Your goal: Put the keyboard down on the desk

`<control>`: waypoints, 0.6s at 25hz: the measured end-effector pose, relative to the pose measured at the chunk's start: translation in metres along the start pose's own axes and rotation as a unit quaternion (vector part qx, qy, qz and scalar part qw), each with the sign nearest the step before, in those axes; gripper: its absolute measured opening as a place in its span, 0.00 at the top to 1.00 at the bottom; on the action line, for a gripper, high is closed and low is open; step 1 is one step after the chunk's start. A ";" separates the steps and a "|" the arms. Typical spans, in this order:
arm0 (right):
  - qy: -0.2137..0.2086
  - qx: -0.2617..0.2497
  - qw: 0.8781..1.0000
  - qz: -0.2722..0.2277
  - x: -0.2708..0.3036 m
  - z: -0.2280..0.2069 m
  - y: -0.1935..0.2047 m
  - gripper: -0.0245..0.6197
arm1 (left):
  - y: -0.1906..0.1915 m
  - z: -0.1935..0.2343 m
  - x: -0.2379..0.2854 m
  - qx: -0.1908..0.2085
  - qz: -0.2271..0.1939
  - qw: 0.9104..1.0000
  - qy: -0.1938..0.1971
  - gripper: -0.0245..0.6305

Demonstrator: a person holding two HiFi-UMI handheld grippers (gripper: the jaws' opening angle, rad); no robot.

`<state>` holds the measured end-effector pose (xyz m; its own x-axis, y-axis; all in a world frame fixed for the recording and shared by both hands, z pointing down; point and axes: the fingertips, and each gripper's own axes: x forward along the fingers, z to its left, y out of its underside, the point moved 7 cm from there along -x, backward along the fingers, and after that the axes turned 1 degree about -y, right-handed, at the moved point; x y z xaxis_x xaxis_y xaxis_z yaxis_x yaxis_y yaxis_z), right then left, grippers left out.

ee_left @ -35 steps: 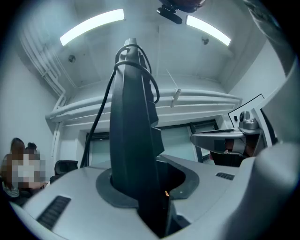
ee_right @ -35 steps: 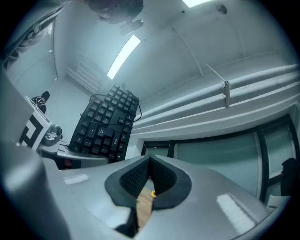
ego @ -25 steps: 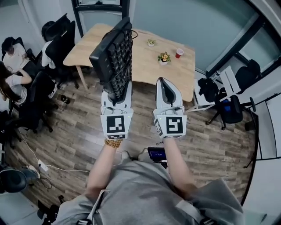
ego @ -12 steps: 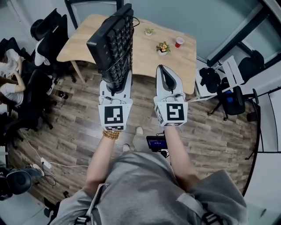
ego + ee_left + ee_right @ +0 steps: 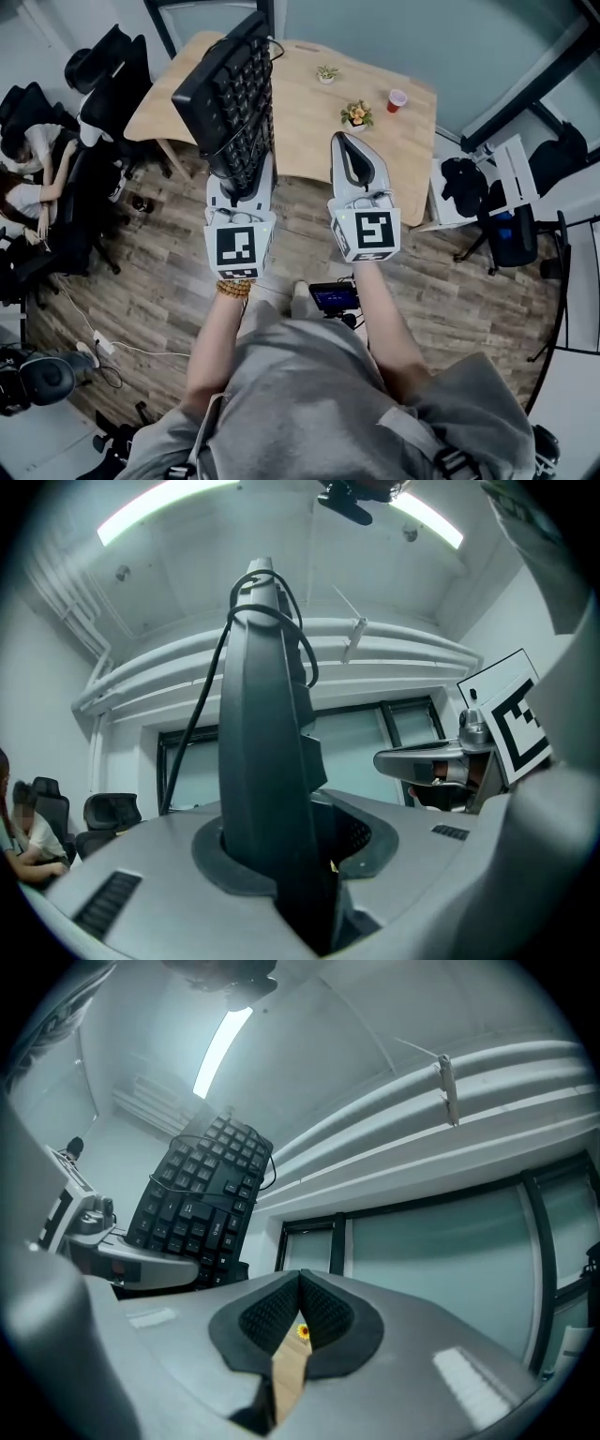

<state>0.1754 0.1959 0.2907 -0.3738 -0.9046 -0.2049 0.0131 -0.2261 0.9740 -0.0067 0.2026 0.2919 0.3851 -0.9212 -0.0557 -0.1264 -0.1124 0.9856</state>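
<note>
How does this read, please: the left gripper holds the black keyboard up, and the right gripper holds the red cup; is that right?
Not quite. The left gripper does hold the black keyboard up, but the right gripper holds nothing: its fingers are shut and empty in the right gripper view. The red cup stands on the desk in the head view.

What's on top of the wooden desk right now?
A small green potted plant, a yellow-flowered potted plant and a red cup. The raised black keyboard covers part of the wooden desk.
</note>
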 end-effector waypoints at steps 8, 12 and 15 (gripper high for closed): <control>-0.033 0.014 0.999 0.019 0.050 -0.016 0.028 0.95 | 0.021 0.022 0.037 -0.009 0.019 1.000 -0.012 0.77; -0.043 0.011 0.999 0.026 0.081 -0.010 0.039 0.95 | 0.032 0.046 0.059 -0.017 0.018 1.000 -0.004 0.77; -0.045 0.009 0.998 0.032 0.108 -0.005 0.046 0.95 | 0.040 0.066 0.079 -0.025 0.015 1.000 0.008 0.77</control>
<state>0.1406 0.0855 0.3129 -0.4554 -0.8801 -0.1344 0.0221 -0.1621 0.9865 -0.0423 0.1009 0.3166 0.3965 -0.9177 -0.0244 -0.0928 -0.0665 0.9935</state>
